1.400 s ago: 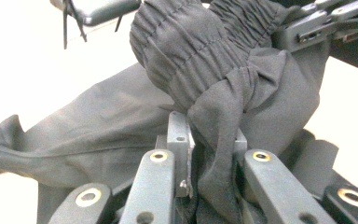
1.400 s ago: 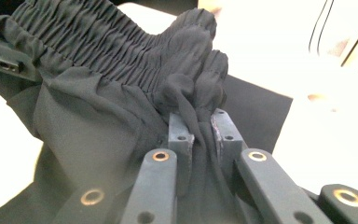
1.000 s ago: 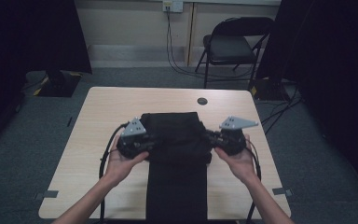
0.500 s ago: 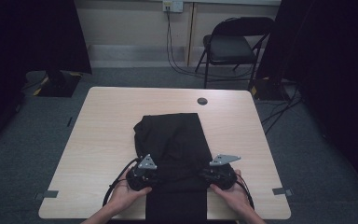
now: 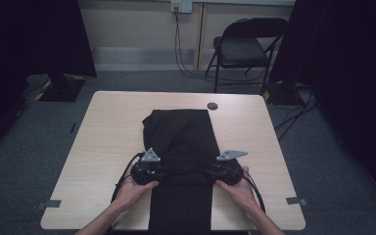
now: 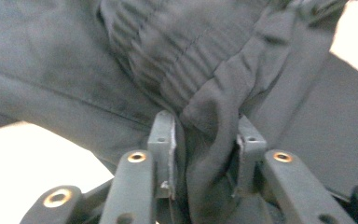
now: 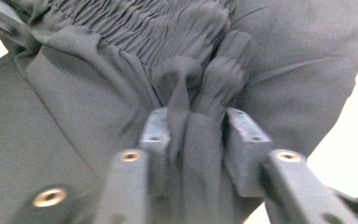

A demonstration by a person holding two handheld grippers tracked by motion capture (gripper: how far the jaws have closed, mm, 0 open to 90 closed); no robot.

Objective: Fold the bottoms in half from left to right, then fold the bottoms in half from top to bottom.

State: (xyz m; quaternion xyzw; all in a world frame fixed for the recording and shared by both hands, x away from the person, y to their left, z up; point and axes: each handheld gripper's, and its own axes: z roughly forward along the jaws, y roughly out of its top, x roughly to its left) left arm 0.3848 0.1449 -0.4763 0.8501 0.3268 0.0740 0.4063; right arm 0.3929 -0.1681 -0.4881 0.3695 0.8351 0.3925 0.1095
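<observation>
Black trousers lie lengthwise on the wooden table, the far part folded back toward the person. My left gripper sits at the fold's left edge, my right gripper at its right edge, each in a hand. In the left gripper view the left gripper has a loose bunch of trousers fabric between its pads. In the right gripper view the right gripper straddles gathered waistband cloth of the trousers. Both pairs of jaws have just been opening, with the cloth still slack between them.
A small dark round disc lies near the table's far edge. A black folding chair stands beyond the table, with cables on the carpet to the right. Bare tabletop flanks the trousers on both sides.
Both hands brought the waistband from mid-table toward the person and lowered it onto the trousers. Both pairs of jaws stand wider than before.
</observation>
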